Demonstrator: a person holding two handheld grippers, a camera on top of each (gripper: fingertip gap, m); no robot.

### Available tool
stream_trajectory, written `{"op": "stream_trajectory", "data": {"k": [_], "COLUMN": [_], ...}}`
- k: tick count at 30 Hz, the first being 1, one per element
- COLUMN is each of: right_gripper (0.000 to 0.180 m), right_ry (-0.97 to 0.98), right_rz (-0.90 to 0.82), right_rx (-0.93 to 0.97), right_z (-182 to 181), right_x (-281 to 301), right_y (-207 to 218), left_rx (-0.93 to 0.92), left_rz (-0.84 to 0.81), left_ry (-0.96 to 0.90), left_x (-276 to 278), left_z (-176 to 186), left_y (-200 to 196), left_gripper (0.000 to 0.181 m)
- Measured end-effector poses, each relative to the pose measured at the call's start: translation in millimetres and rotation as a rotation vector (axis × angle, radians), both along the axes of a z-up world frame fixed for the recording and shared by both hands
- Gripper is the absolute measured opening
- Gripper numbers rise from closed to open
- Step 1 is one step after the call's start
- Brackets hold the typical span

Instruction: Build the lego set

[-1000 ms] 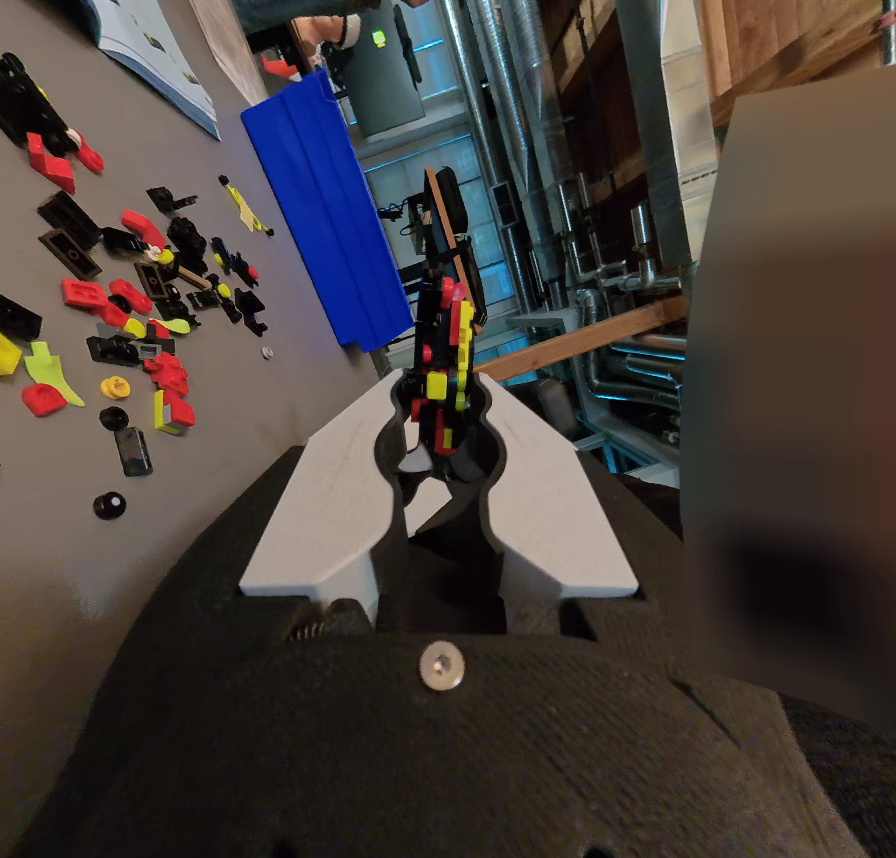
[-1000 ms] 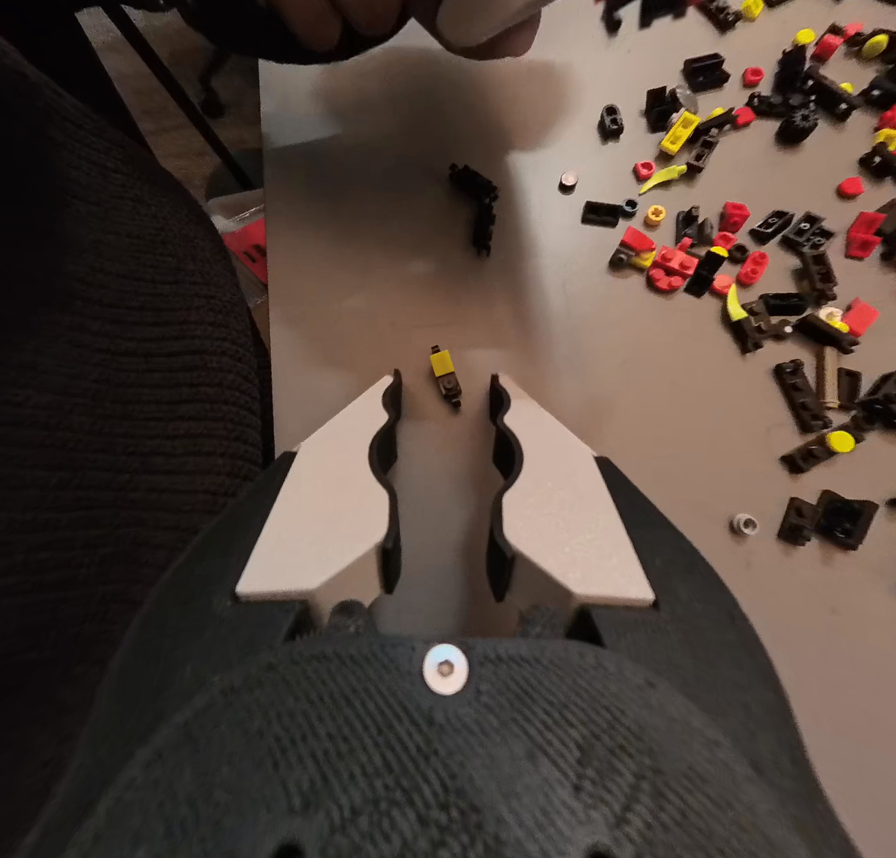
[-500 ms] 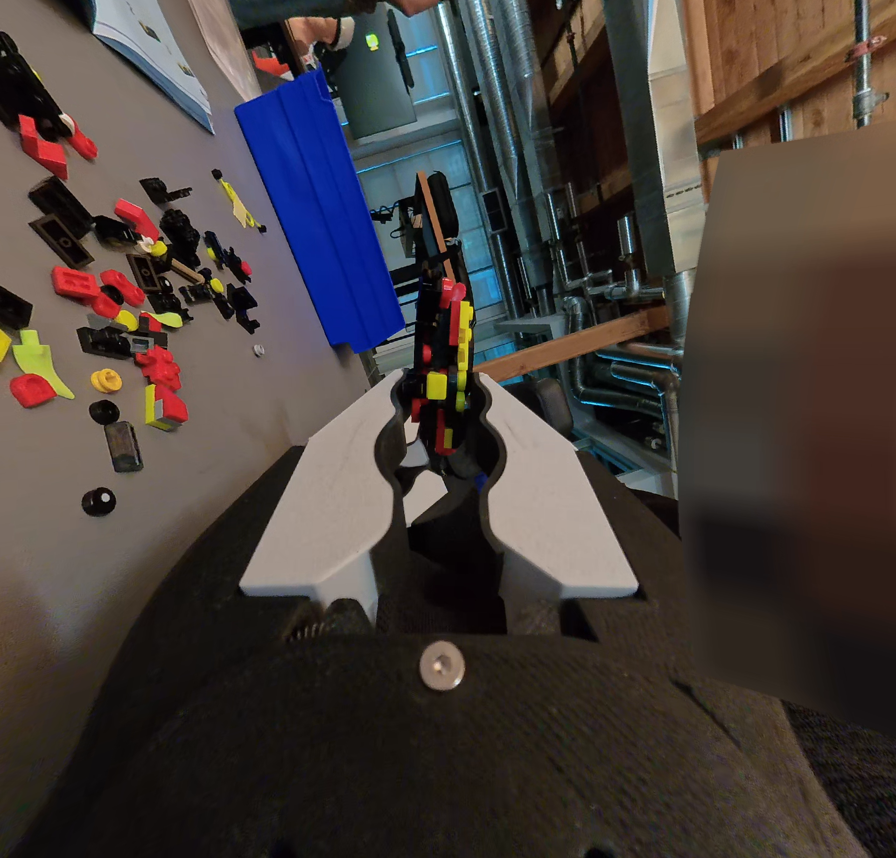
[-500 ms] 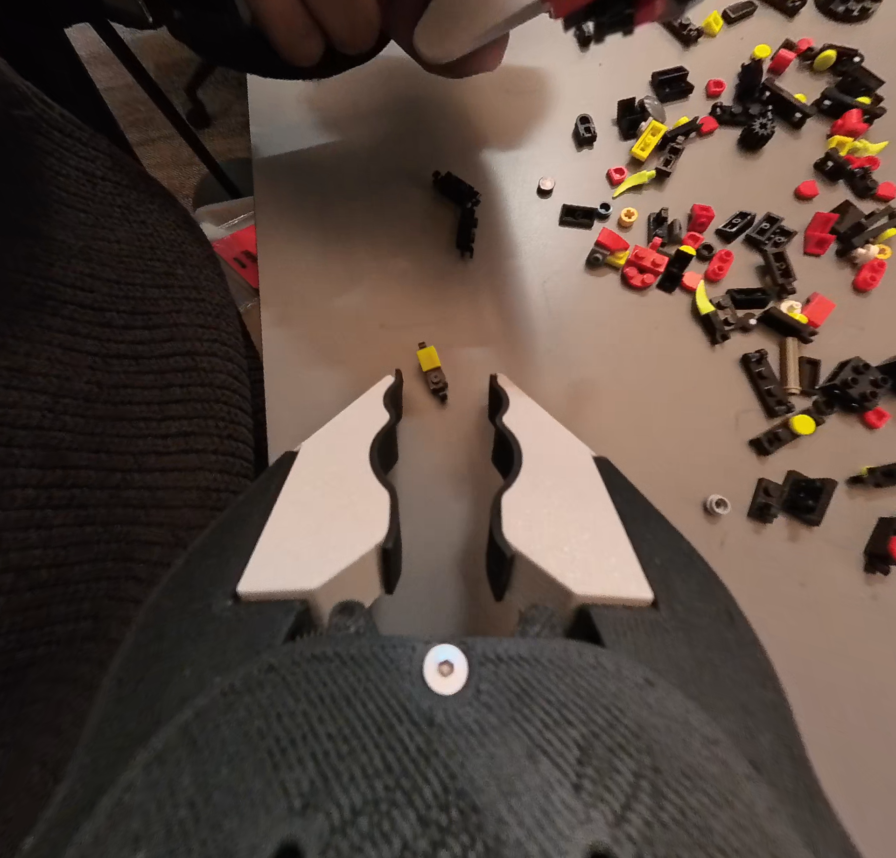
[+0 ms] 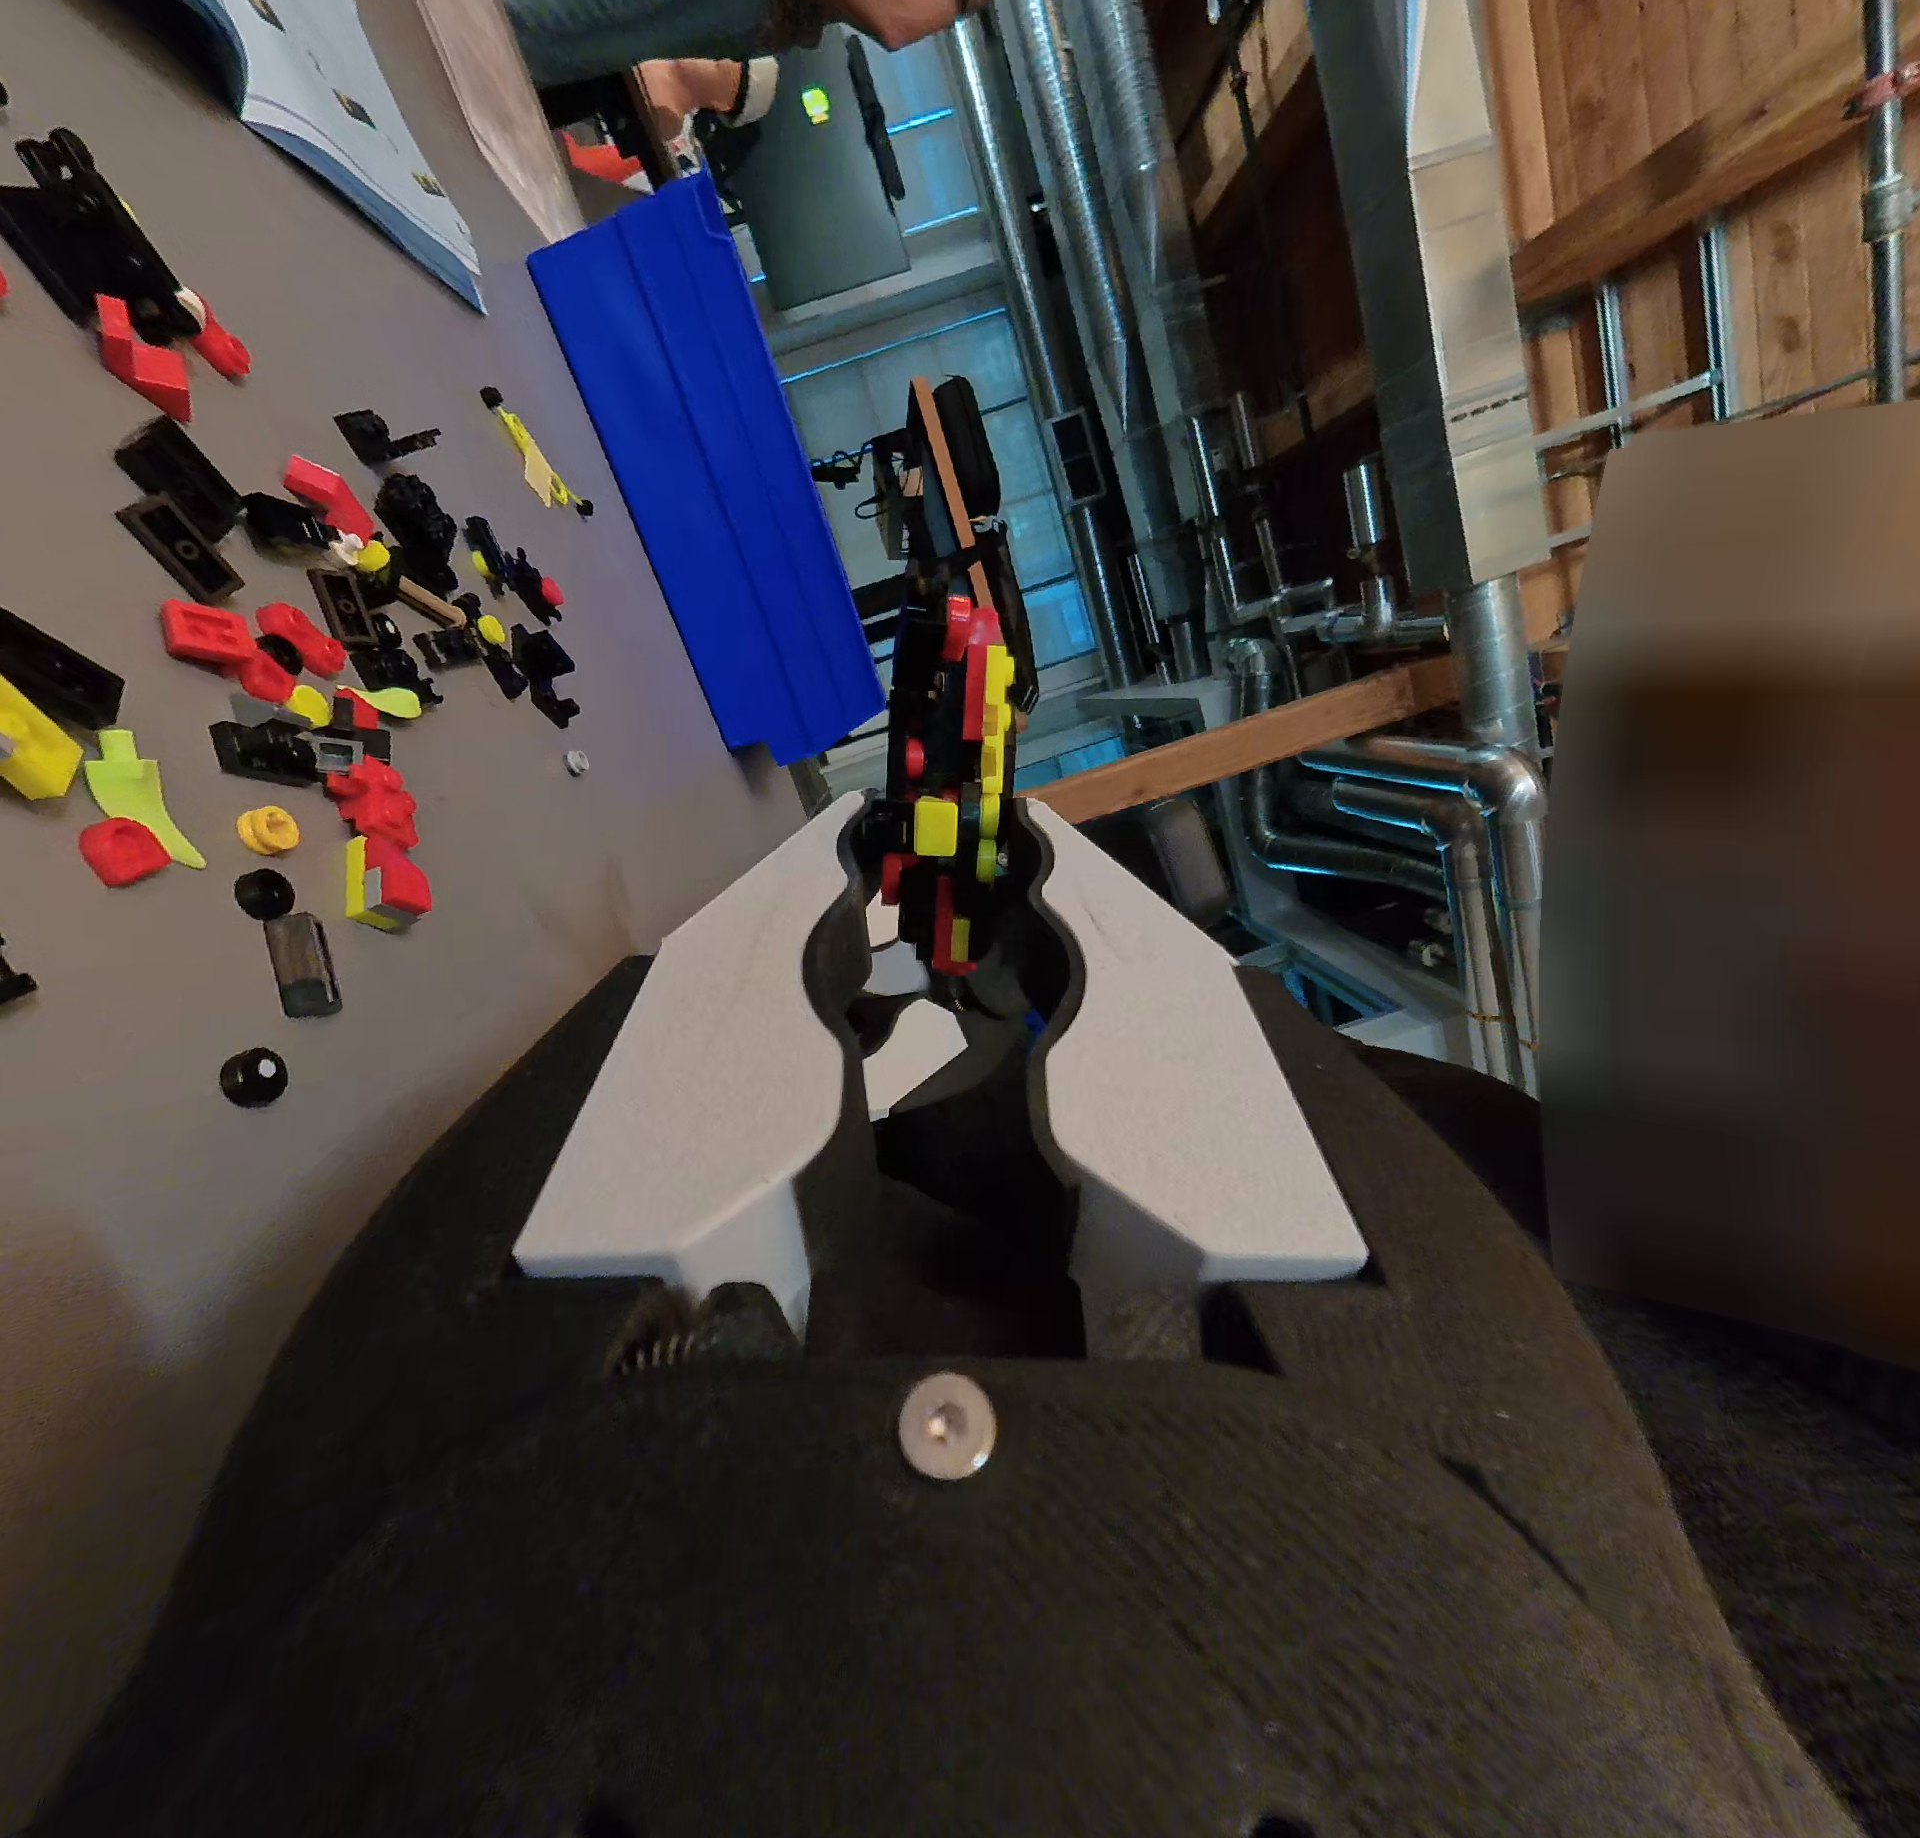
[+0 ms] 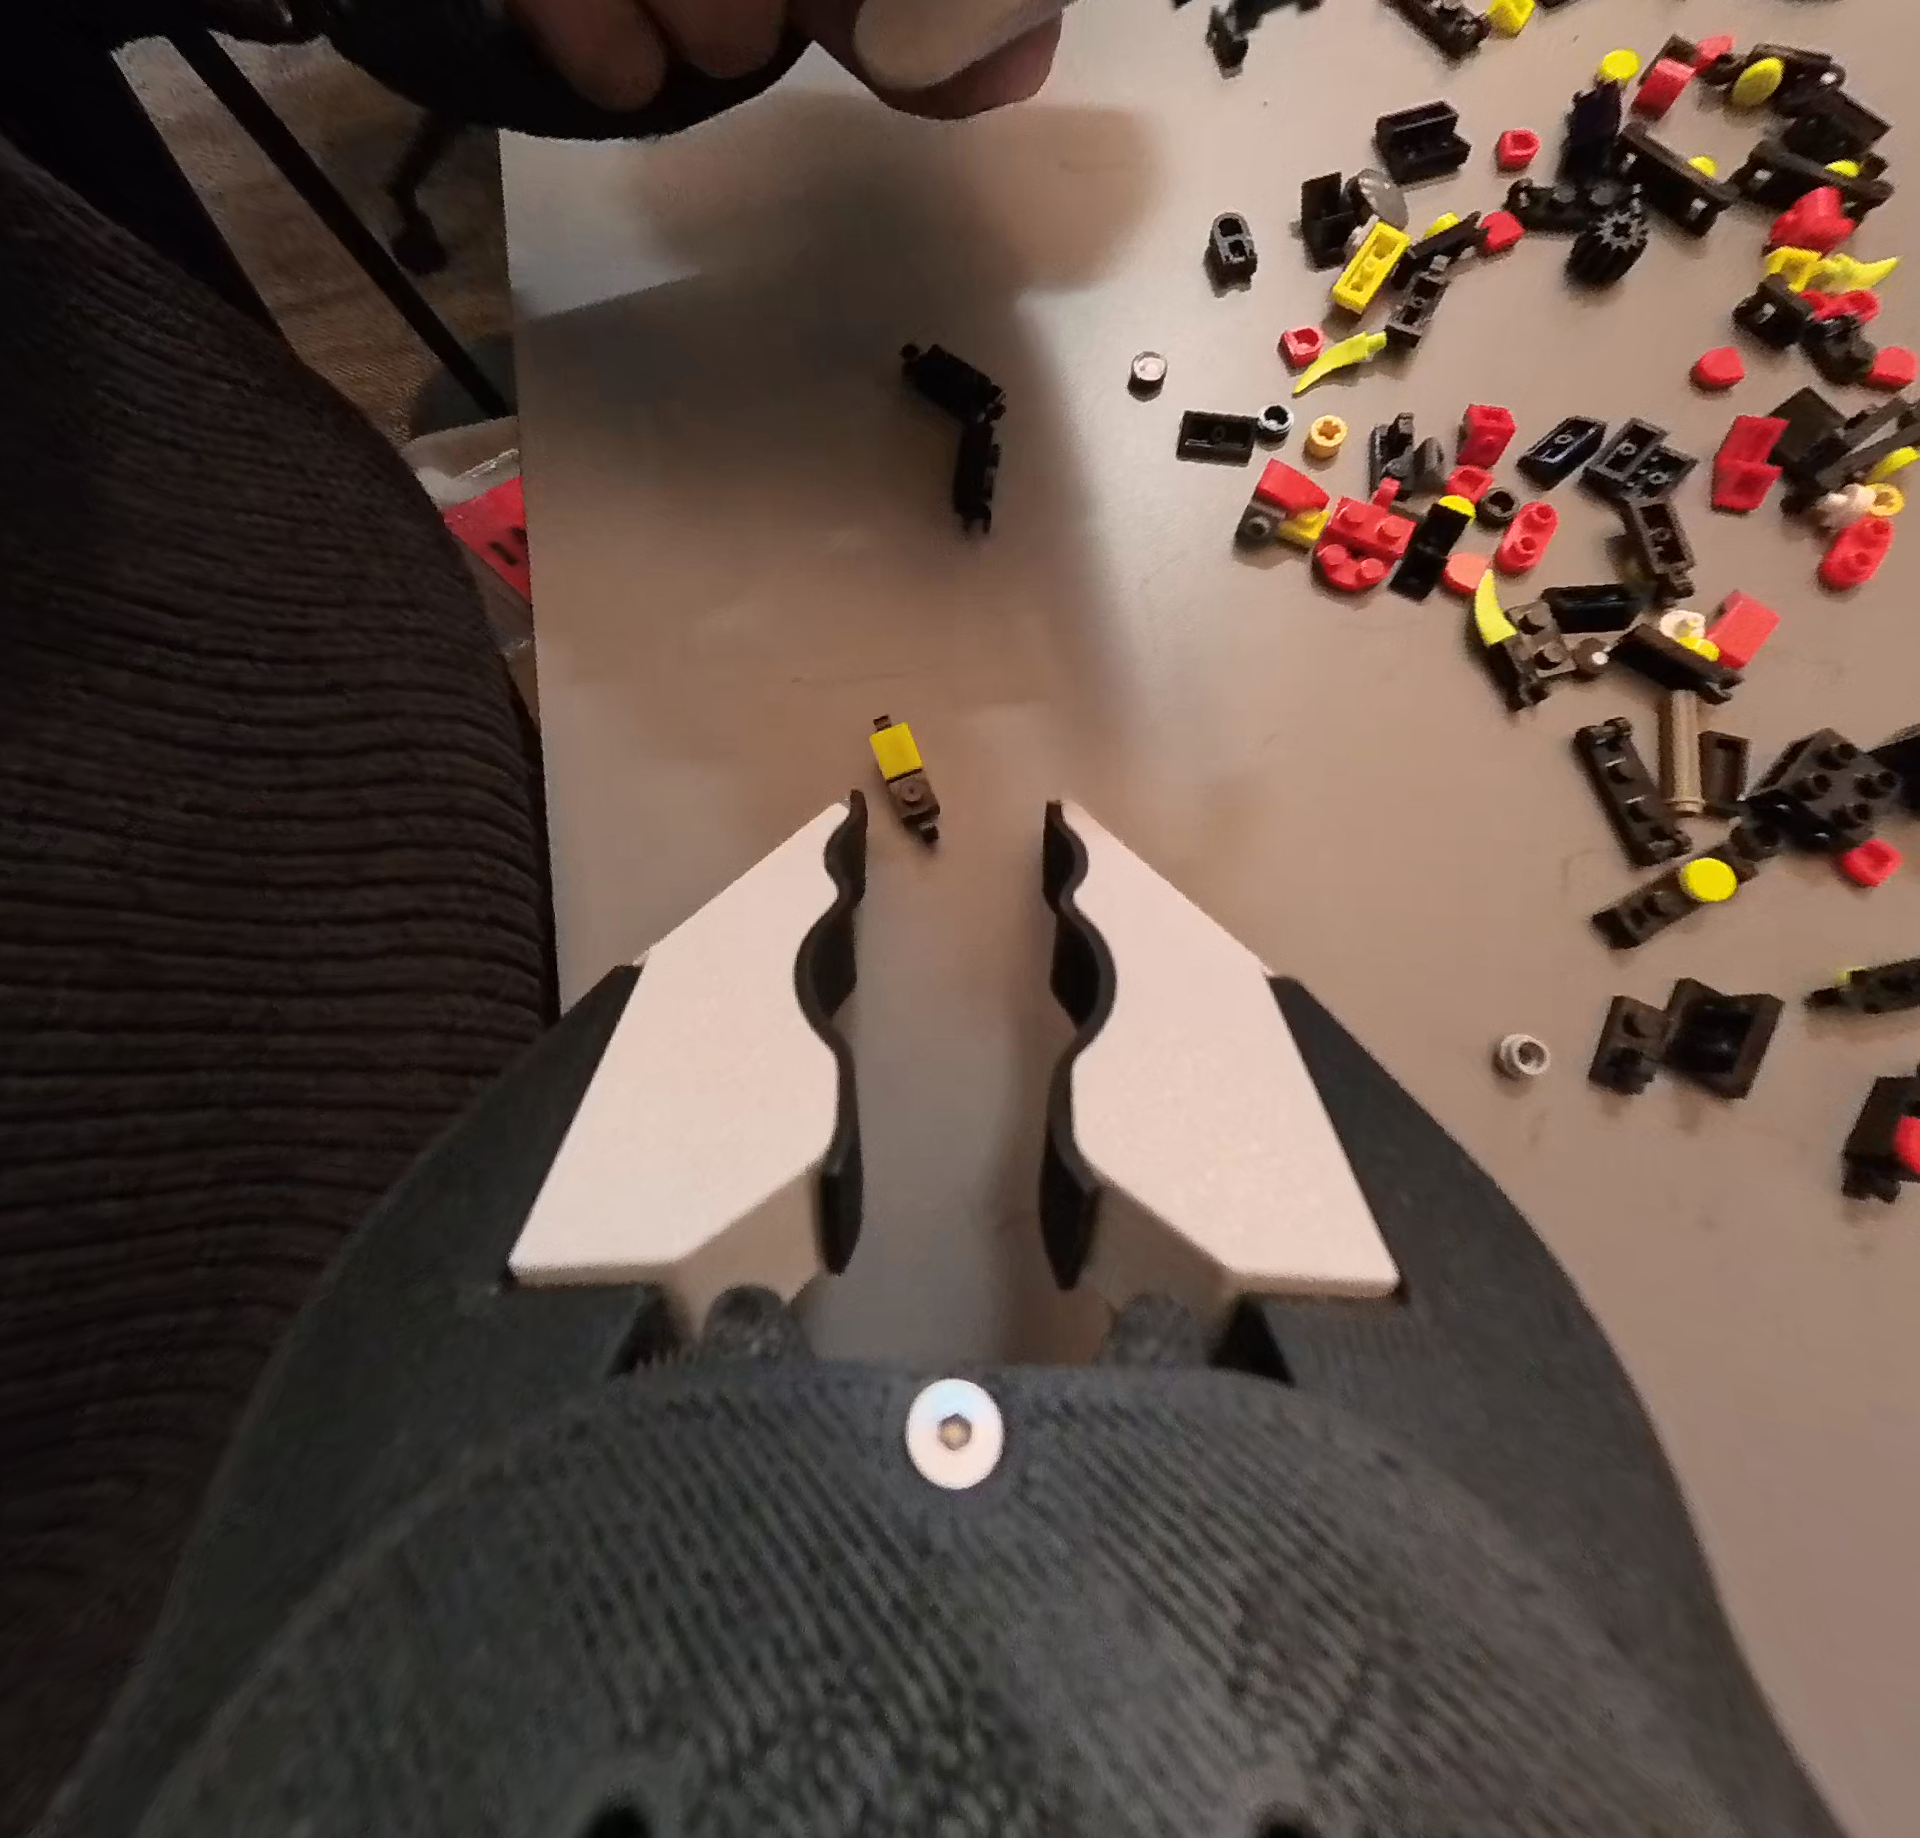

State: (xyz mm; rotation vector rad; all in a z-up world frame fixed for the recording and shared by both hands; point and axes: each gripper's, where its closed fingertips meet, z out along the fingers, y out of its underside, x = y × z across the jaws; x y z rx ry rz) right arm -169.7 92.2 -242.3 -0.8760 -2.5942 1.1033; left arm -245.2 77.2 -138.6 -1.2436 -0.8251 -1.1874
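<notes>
Looking down the right gripper (image 6: pixel 951 820), I have its jaws spread and empty, hovering low over the worktop (image 6: pixel 1299 957). What matters now is the small yellow-and-black piece (image 6: pixel 902 778): it lies flat just ahead of the jaw tips, slightly toward the left finger, not centred in the gap. Its long axis runs nearly along my line of approach, tilted a little, yellow end farther from me and black end nearer. I judge that a short push forward with a slight shift left would bring it between the jaws, which would then close across its narrow width.

My left gripper (image 5: pixel 940 832) is busy: its jaws are pinching the model (image 5: pixel 951 739), a black, red and yellow build held up off the worktop, standing out past the tips. From the right view it shows at the top edge, well apart from the small piece, so the right gripper is clearly the nearer one.

A bent black piece (image 6: pixel 961 432) lies farther ahead, and the loose bricks (image 6: pixel 1558 500) sit off to the right.
</notes>
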Motion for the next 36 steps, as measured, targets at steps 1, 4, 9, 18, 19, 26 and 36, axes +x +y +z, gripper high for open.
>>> {"op": "stream_trajectory", "data": {"k": [1, 4, 9, 18, 19, 26, 36], "right_gripper": [0.033, 0.033, 0.032, 0.032, 0.032, 0.031, 0.020], "right_ry": [0.001, 0.001, -0.004, -0.008, -0.009, -0.014, -0.133], "right_rz": [-0.001, 0.000, 0.000, 0.006, 0.008, 0.031, 0.159], "right_rx": [0.003, 0.014, 0.033, 0.065, 0.064, 0.064, -0.072], "right_z": [0.0, -0.8, -3.8, -7.4, -7.5, -7.6, -2.8], "right_x": [0.4, 1.8, 2.9, 6.8, 6.9, 9.4, 35.1], "right_y": [0.0, 0.2, 2.4, 5.4, 5.0, 6.4, -19.5], "left_rx": [-0.002, -0.014, -0.057, -0.255, -0.271, -0.317, -0.284], "left_rz": [0.001, 0.001, 0.009, 0.049, 0.048, 0.054, 0.071], "left_ry": [0.003, 0.027, 0.119, 0.458, 0.488, 0.580, 0.511], "left_x": [0.2, 2.3, 3.6, -3.1, -2.5, -2.4, -7.0], "left_z": [0.0, 0.0, -0.4, -11.5, -12.4, -15.1, -12.2], "left_y": [-0.1, 0.0, 0.7, -2.9, -3.2, -3.6, -5.8], "left_gripper": [0.021, 0.021, 0.021, 0.021, 0.021, 0.021, 0.021]}}
